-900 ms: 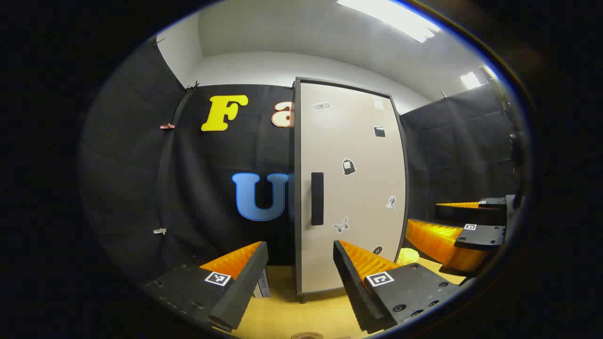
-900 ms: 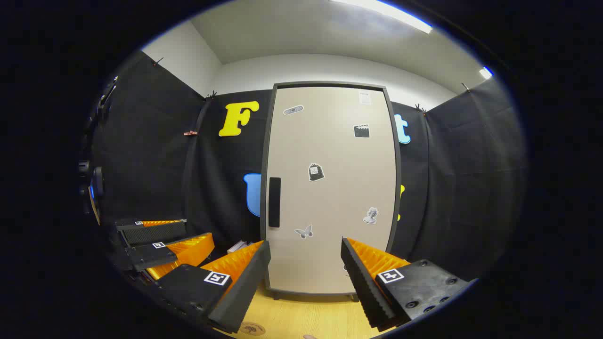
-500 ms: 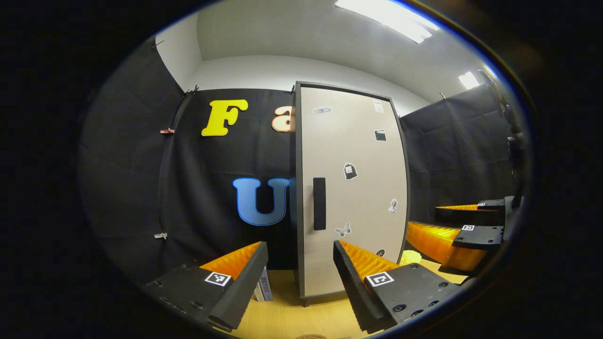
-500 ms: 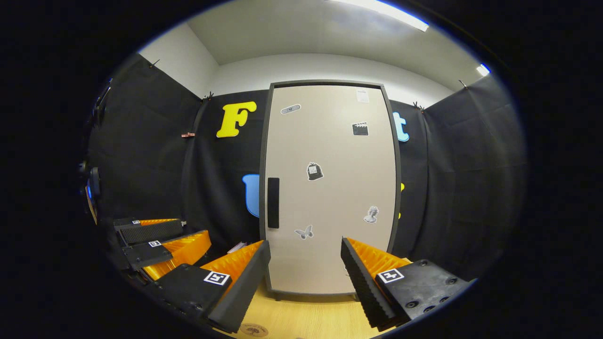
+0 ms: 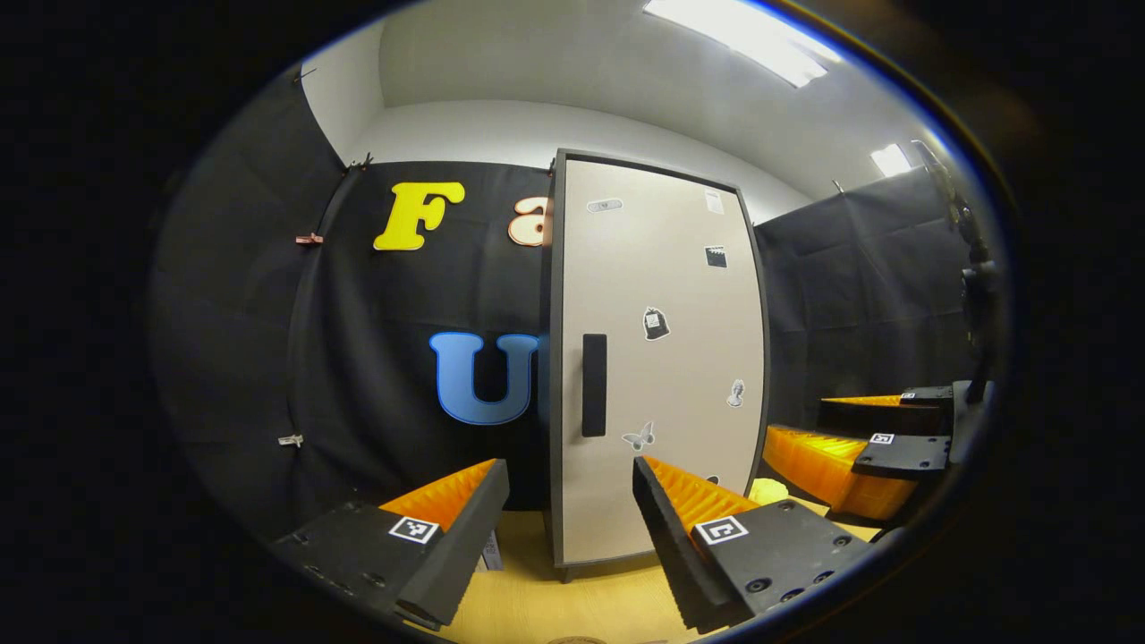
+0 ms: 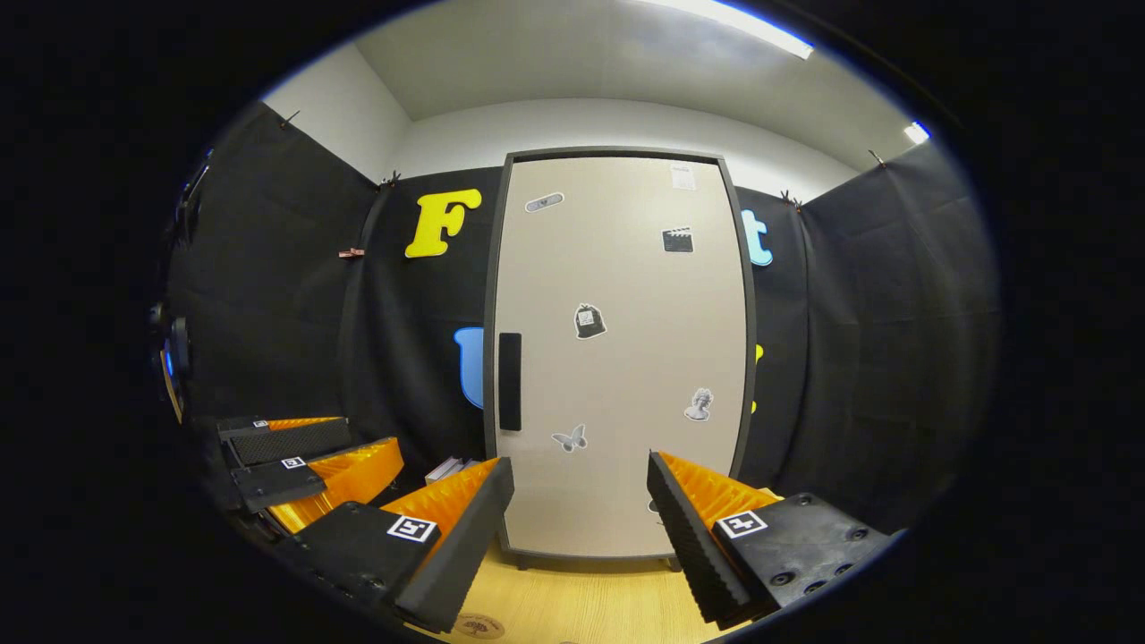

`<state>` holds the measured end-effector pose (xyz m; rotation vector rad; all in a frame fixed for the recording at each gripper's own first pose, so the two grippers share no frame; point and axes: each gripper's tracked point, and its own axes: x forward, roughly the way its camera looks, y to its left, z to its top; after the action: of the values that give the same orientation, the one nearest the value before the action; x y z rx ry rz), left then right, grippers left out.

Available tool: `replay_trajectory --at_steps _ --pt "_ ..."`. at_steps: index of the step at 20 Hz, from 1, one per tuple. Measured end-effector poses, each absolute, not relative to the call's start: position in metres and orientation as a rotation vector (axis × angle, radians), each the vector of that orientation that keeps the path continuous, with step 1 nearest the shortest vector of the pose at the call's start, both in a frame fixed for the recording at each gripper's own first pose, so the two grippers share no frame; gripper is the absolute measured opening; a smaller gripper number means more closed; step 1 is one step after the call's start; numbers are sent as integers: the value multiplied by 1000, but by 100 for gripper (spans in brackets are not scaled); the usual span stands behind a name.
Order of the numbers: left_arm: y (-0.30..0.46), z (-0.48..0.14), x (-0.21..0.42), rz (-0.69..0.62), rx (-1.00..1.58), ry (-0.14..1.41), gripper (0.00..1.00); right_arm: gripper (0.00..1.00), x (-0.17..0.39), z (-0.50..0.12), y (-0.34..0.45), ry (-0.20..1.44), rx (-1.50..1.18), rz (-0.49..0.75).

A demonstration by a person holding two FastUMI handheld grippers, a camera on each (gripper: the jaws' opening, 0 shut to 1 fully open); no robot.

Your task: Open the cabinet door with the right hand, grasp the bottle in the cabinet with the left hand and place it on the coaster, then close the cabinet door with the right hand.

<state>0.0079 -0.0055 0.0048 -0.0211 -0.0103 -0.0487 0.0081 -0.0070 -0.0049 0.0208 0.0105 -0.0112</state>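
Nothing's really happening yet: the tall beige cabinet door (image 6: 617, 358) with its dark vertical handle (image 6: 510, 382) is sitting closed, so the bottle's presumably hiding inside. Right gripper (image 6: 580, 501) and left gripper (image 5: 569, 501) are both hanging released, gripping nothing. Round coaster (image 6: 477, 624) is waiting on the wooden tabletop (image 6: 590, 604).

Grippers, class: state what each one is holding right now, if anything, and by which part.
Nothing is held. The left gripper and the right gripper both have open jaws with nothing between them, short of the closed cabinet door and its handle.
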Motion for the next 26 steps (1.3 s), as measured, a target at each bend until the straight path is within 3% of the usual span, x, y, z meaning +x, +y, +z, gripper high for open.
replay_trajectory --at_steps 10,20,26 --pt "14 -3 7 0 -11 10 88 97 35 -13 10 33 47 31" --pt "80 -11 2 97 13 16 89 97 113 -8 55 -9 56 82" --pt "108 -19 0 123 14 30 88 97 163 -15 65 -9 81 44"
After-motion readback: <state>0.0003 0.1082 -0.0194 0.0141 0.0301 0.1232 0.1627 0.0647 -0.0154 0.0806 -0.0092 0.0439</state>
